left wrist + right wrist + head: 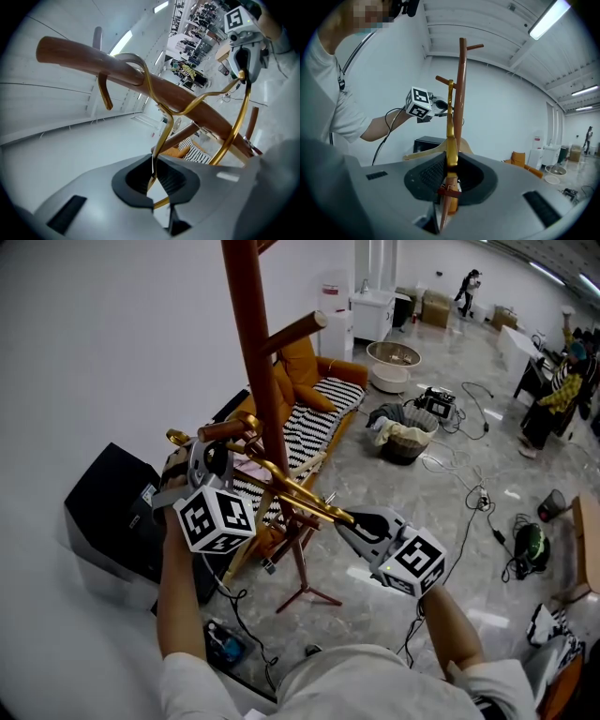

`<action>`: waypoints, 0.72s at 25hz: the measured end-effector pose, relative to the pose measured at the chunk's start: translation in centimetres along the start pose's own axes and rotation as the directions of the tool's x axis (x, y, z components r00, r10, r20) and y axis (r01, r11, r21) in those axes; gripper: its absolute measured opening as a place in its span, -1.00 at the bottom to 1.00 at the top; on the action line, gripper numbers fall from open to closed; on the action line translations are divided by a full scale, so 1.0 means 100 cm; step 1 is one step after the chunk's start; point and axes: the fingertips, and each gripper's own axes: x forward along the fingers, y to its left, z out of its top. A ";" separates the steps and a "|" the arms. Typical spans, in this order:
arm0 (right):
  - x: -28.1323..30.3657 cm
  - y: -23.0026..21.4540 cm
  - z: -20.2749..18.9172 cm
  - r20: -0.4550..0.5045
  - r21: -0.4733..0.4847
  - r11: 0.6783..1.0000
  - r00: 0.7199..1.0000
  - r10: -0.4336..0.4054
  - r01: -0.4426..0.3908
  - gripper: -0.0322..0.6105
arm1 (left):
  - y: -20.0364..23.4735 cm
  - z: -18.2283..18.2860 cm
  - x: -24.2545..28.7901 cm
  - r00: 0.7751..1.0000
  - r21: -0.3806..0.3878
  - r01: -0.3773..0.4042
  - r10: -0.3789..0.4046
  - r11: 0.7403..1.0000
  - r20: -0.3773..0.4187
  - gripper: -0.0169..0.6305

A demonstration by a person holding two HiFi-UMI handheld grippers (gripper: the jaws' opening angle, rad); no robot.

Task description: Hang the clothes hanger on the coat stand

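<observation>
A gold metal clothes hanger (281, 479) is held between both grippers beside the brown wooden coat stand (251, 343). In the left gripper view its hook (136, 61) curls over a slanting brown peg (84, 56) of the stand. My left gripper (154, 180) is shut on the hanger's thin wire just below the hook; it sits next to the peg (230, 451). My right gripper (342, 519) is shut on the hanger's far end (451, 140), with the stand's pole (461, 93) right behind it.
An orange sofa with a striped cushion (323, 395) stands behind the coat stand. A black box (108, 512) sits by the wall at left. A pale wooden hanger (423, 152) hangs lower on the stand. Baskets (405, 439), a basin (394, 362) and cables lie on the floor at right.
</observation>
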 end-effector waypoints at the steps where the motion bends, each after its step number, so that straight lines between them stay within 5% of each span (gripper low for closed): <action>1: 0.000 -0.001 0.000 0.001 0.000 1.000 1.000 -0.003 0.003 -0.76 | -0.001 0.000 0.000 1.000 -0.001 -0.004 0.004 1.000 0.004 -0.88; 18: -0.010 -0.006 -0.001 0.019 -0.059 0.998 1.000 -0.022 0.023 -0.74 | -0.013 0.007 0.000 0.993 0.027 -0.115 0.115 0.993 0.014 -0.88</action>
